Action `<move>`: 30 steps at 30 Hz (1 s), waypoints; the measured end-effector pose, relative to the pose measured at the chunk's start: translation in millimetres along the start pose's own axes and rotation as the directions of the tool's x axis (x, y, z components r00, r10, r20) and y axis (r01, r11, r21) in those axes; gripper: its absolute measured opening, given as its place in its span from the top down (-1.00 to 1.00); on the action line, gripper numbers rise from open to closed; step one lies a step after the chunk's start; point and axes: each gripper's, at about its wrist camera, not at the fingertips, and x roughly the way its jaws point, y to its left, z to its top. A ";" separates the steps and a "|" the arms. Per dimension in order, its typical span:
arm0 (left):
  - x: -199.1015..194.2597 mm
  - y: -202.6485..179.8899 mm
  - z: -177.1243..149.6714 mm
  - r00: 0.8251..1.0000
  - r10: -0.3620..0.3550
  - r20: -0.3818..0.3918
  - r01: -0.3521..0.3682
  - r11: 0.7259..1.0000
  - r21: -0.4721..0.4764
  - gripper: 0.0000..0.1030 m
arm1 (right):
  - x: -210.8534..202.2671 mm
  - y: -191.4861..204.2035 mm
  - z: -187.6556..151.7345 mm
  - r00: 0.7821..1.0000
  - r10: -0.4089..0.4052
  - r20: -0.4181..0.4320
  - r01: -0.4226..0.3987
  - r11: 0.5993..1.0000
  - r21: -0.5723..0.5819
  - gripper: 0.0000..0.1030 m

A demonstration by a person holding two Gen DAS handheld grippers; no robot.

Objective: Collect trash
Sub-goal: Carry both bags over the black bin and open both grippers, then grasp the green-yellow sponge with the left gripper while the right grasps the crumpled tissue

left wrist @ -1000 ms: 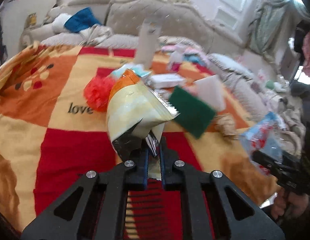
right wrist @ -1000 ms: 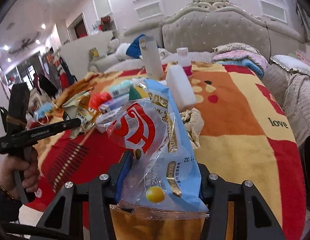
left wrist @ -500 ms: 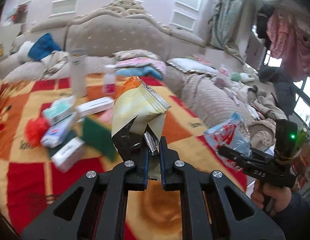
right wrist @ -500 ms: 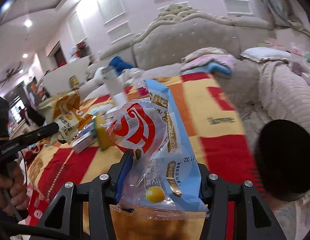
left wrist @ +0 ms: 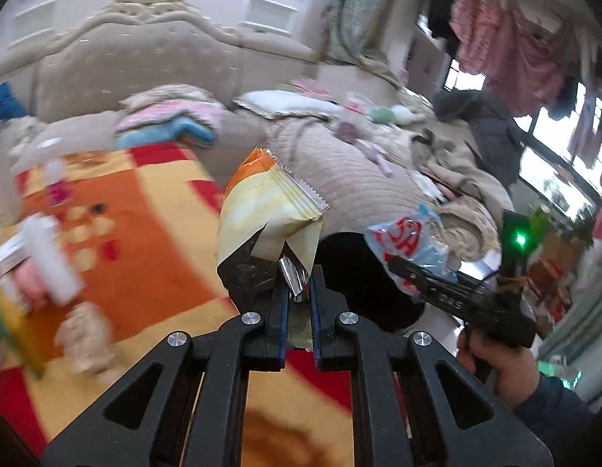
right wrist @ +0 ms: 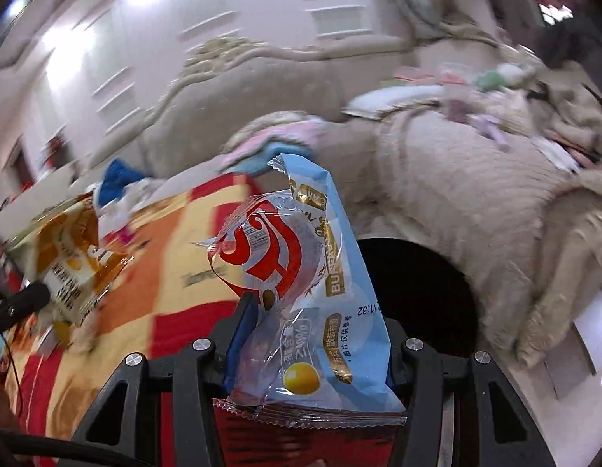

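At the bottom centre of the left wrist view, the left gripper (left wrist: 300, 295) is clenched on the torn foil corner of a yellow-and-orange snack wrapper (left wrist: 262, 210), which stands up above the jaws. At the bottom centre of the right wrist view, the right gripper (right wrist: 312, 350) grasps a blue-and-clear wrapper bundle (right wrist: 301, 284) between its fingers. Just beyond both, centre right, gapes the black bin (right wrist: 417, 292) beside the checked blanket (left wrist: 145, 233). The thin foil pinch looks weak, so the wrapper may slip out short of the bin. The loose bundle may catch on the rim. Farther left, blurred bottles (left wrist: 48, 257) and boxes remain.
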 end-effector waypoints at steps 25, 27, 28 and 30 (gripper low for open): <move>109.4 -35.7 0.5 0.978 -0.126 -0.167 0.118 0.991 -0.057 -0.23 | 0.6 -73.5 9.5 0.992 -0.123 0.033 0.111 0.964 0.242 -0.43; 97.3 -26.0 -3.6 0.983 -0.096 -0.158 0.086 0.994 -0.066 -0.23 | -2.7 -66.5 10.7 0.992 -0.119 0.046 0.105 0.967 0.231 -0.43; 90.3 -20.2 -5.9 0.985 -0.078 -0.153 0.068 0.995 -0.070 -0.23 | -3.7 -61.3 11.5 0.992 -0.115 0.052 0.101 0.971 0.217 -0.43; 73.8 -6.5 -10.9 0.990 -0.037 -0.135 0.027 0.996 -0.082 -0.23 | -7.0 -45.9 14.2 0.992 -0.101 0.073 0.087 0.981 0.175 -0.43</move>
